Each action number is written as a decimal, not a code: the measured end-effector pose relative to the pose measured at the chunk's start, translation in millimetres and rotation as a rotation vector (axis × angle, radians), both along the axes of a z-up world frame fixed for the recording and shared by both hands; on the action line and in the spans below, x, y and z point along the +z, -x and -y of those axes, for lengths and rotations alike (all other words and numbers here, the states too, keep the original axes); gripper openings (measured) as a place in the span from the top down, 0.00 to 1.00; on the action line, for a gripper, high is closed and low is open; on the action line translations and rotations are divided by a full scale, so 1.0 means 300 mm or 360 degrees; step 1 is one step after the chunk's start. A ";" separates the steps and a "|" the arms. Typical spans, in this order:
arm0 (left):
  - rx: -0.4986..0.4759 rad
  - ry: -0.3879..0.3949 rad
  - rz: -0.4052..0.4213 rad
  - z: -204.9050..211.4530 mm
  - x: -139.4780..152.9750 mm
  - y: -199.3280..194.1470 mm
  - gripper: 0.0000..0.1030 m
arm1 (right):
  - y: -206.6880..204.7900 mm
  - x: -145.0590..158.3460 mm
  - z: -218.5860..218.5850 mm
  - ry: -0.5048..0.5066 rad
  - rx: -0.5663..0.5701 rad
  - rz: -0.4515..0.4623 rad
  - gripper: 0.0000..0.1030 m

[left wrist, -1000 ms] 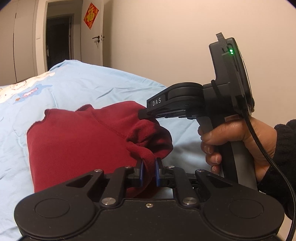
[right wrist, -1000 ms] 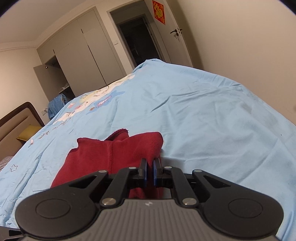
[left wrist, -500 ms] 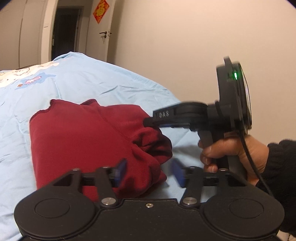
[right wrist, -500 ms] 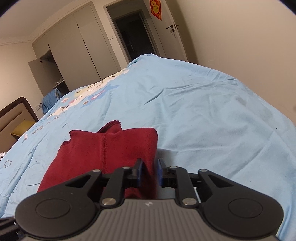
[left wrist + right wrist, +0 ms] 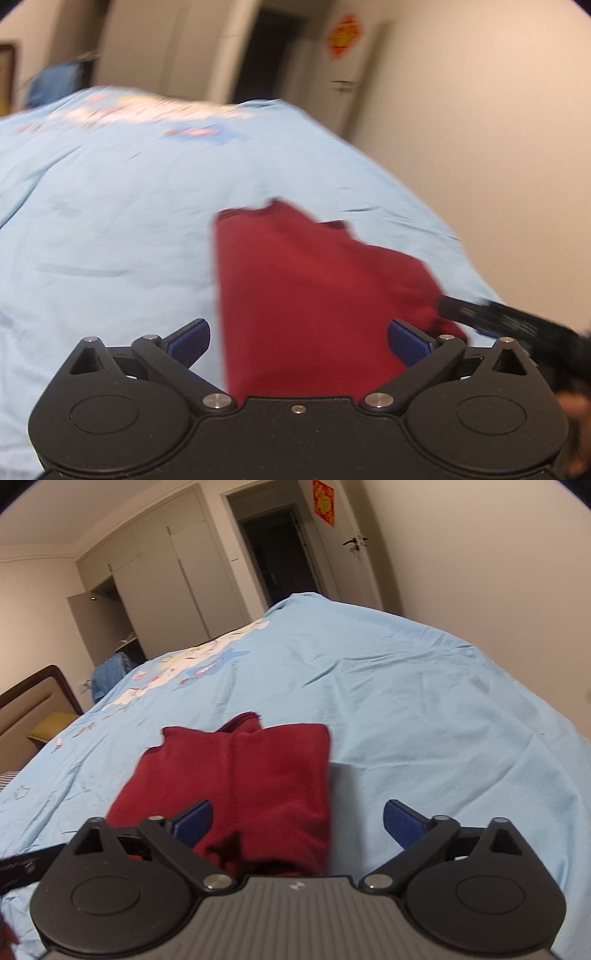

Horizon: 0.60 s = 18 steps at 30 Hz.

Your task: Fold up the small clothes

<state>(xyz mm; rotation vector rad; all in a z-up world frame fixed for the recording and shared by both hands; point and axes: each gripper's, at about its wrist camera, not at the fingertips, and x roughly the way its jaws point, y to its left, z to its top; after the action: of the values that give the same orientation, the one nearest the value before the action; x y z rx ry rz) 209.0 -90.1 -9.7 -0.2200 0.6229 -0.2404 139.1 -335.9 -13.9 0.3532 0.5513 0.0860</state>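
Note:
A dark red garment [image 5: 314, 288] lies folded on the light blue bedsheet [image 5: 110, 221]. My left gripper [image 5: 298, 338] hovers over its near edge, open, blue fingertips spread wide with nothing held. The left wrist view is motion-blurred. In the right wrist view the same red garment [image 5: 240, 782] lies flat on the sheet [image 5: 424, 709]. My right gripper [image 5: 297, 818] is open above the garment's near right corner, gripping nothing. The other tool's black nose [image 5: 509, 321] shows at the garment's right edge.
The bed ends at a beige wall [image 5: 480, 554] on the right. A white door [image 5: 351, 546] and dark doorway [image 5: 280, 554] stand beyond the bed. Wardrobes [image 5: 155, 579] and a wooden headboard [image 5: 33, 690] are at the left. A hand [image 5: 569, 406] shows at the right edge.
Both grippers let go of the red garment and opened wide. The garment dropped flat onto the sheet. The left gripper swung, turning its view toward the doorway.

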 end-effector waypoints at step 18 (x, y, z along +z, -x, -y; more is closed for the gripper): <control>0.0102 0.0067 -0.0326 -0.083 -0.162 -0.059 0.01 | 0.098 -0.132 0.013 -0.0003 -0.0019 -0.0179 0.00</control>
<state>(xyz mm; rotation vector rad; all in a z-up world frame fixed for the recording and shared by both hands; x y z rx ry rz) 226.7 -65.0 -58.3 -0.3070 0.8129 -0.1702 109.8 -339.8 -53.6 0.3646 0.6606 0.0551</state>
